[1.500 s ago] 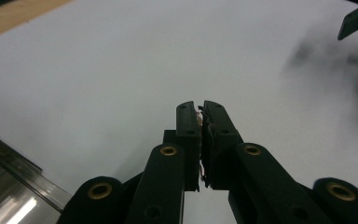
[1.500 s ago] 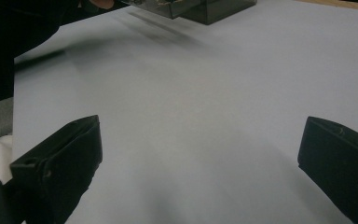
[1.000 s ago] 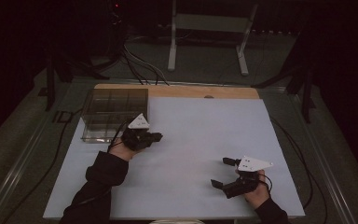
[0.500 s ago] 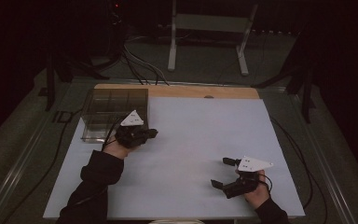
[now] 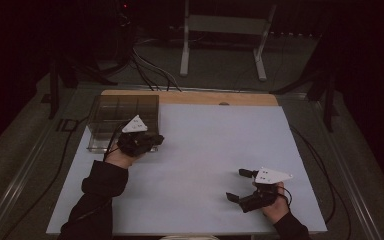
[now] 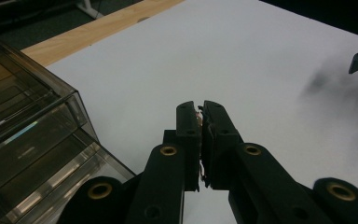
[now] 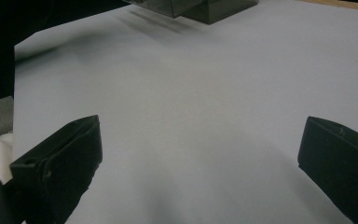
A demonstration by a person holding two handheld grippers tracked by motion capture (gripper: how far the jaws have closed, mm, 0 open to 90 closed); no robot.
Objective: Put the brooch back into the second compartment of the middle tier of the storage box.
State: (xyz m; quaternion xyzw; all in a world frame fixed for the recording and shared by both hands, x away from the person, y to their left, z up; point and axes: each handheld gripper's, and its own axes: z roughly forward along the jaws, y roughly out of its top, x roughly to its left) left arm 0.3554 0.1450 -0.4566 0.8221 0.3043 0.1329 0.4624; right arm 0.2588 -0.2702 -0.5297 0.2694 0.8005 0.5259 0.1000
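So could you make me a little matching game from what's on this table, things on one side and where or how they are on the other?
Things:
1. left gripper
2. right gripper
3. clear smoky plastic compartment box
4. bare wooden strip

States or places:
A. along the table's far edge
B. jaws wide apart
C. jaws closed together
D. far left corner of the white sheet

Pairs: 1-C, 2-B, 3-D, 4-A
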